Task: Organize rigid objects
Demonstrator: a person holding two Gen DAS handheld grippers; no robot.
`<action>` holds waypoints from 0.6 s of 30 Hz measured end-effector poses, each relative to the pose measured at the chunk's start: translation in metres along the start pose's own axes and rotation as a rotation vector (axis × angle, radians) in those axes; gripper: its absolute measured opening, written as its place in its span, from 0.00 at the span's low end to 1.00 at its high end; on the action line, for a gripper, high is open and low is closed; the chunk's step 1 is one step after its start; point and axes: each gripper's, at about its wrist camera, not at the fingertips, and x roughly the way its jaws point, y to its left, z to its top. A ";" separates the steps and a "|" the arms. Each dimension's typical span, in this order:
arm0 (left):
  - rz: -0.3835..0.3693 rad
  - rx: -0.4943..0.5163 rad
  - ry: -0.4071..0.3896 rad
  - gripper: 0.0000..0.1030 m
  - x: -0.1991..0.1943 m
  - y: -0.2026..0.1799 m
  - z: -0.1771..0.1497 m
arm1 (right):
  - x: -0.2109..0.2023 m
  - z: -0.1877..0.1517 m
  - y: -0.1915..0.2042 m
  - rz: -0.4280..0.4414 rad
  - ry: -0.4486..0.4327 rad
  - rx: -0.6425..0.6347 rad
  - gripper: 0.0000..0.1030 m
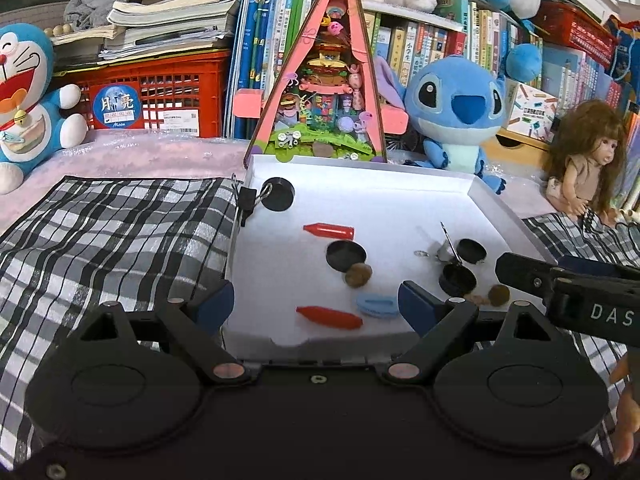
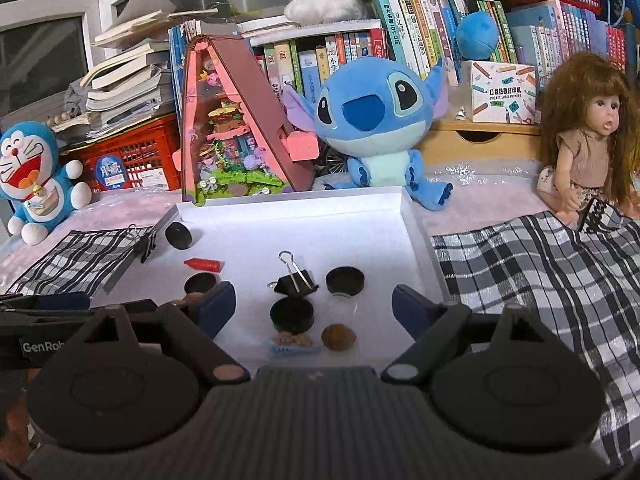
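Background: shelves of books, a red crate [image 1: 160,96], plush toys and a doll [image 2: 580,136] behind a bed-like surface with a checked cloth [image 1: 100,232]. A white tray [image 1: 400,184] sits centre frame in both views.

In the tray: two red cones [image 1: 329,231], black round lids [image 1: 346,255], a binder clip [image 2: 296,278], walnuts [image 2: 339,336], a blue clip [image 1: 378,305], scattered, mostly apart. One more black lid [image 1: 278,194] lies in the tray's upper-left corner.

Left gripper [image 1: 316,304]: jaws wide, nothing between them, over the tray's near edge.

Right gripper [image 2: 314,306]: jaws wide, empty, above the lower-centre lid and walnut.
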 end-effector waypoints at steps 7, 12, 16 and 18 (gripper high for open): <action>0.005 0.033 -0.020 0.87 -0.014 -0.004 -0.016 | -0.012 -0.013 0.000 -0.003 -0.010 -0.007 0.89; -0.008 0.027 -0.001 0.87 -0.016 -0.003 -0.024 | -0.018 -0.022 0.004 -0.007 -0.018 -0.037 0.89; -0.007 0.006 0.004 0.87 -0.016 -0.002 -0.027 | -0.021 -0.026 0.004 -0.003 -0.015 -0.039 0.89; -0.005 0.002 0.006 0.87 -0.017 -0.001 -0.029 | -0.021 -0.026 0.004 -0.005 -0.015 -0.040 0.89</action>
